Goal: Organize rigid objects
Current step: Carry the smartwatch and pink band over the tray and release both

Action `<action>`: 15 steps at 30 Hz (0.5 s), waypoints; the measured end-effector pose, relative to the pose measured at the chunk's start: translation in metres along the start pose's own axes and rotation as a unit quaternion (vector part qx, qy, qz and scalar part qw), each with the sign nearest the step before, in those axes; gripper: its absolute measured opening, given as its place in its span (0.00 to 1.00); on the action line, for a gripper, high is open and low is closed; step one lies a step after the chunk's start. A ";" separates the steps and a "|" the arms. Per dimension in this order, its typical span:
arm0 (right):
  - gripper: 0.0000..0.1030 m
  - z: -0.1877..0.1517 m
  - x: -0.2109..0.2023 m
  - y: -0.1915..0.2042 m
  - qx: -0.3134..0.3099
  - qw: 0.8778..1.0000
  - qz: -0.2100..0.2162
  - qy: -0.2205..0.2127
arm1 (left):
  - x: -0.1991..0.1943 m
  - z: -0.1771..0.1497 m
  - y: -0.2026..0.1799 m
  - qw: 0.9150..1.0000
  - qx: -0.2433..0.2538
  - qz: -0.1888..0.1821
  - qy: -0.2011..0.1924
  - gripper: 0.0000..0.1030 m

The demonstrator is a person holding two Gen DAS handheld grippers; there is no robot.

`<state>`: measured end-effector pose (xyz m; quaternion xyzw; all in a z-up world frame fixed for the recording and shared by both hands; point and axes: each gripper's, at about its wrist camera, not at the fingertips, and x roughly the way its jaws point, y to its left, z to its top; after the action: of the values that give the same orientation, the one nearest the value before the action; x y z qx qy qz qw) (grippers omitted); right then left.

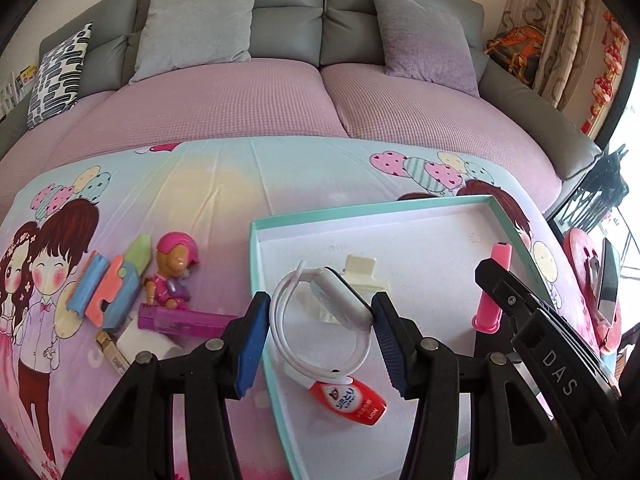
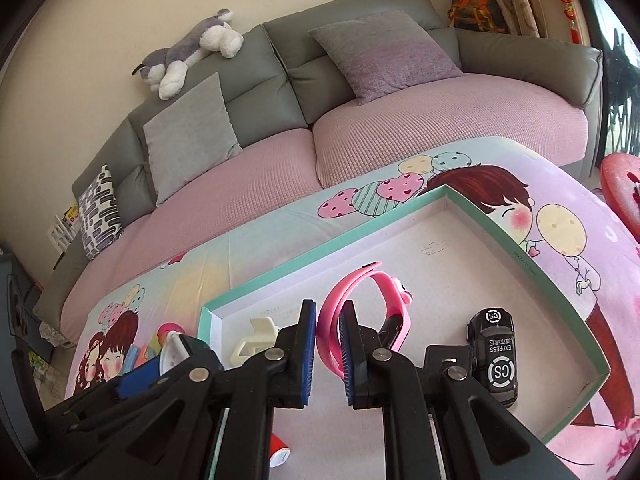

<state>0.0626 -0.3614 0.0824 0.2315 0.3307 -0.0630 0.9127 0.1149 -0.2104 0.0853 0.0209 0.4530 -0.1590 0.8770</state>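
My left gripper (image 1: 320, 312) is shut on a white smartwatch (image 1: 340, 296), its looped strap against the left pad and its body against the right pad. It hangs over the near left corner of a teal-rimmed white tray (image 1: 256, 264). My right gripper (image 2: 328, 312) is shut on the strap of a pink watch (image 2: 384, 300) above the tray (image 2: 520, 248). In the left wrist view that gripper (image 1: 490, 276) enters from the right with the pink strap (image 1: 490, 304). In the tray lie a white hair clip (image 1: 362, 274), a red bottle (image 1: 348, 400) and a black toy car (image 2: 496, 356).
Left of the tray, on the cartoon-print cloth (image 1: 200, 184), lie a pink pup figure (image 1: 174, 268), a colourful rocket puzzle (image 1: 108, 284), a purple box (image 1: 176, 320), a white block (image 1: 148, 344) and a gold stick (image 1: 112, 356). A sofa with cushions (image 1: 280, 92) runs behind.
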 end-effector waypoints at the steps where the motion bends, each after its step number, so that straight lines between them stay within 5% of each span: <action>1: 0.13 0.001 -0.001 -0.002 0.004 1.000 0.001 0.000 | 0.002 -0.001 -0.004 1.000 0.004 -0.002 0.003 0.52; 15: 0.13 -0.001 0.003 -0.013 0.011 1.000 -0.004 0.015 | 0.017 -0.012 -0.020 1.000 0.021 0.008 0.018 0.52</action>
<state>0.0609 -0.3724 0.0751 0.2415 0.3443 -0.0666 0.9048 0.1085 -0.2318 0.0672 0.0457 0.4647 -0.1606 0.8696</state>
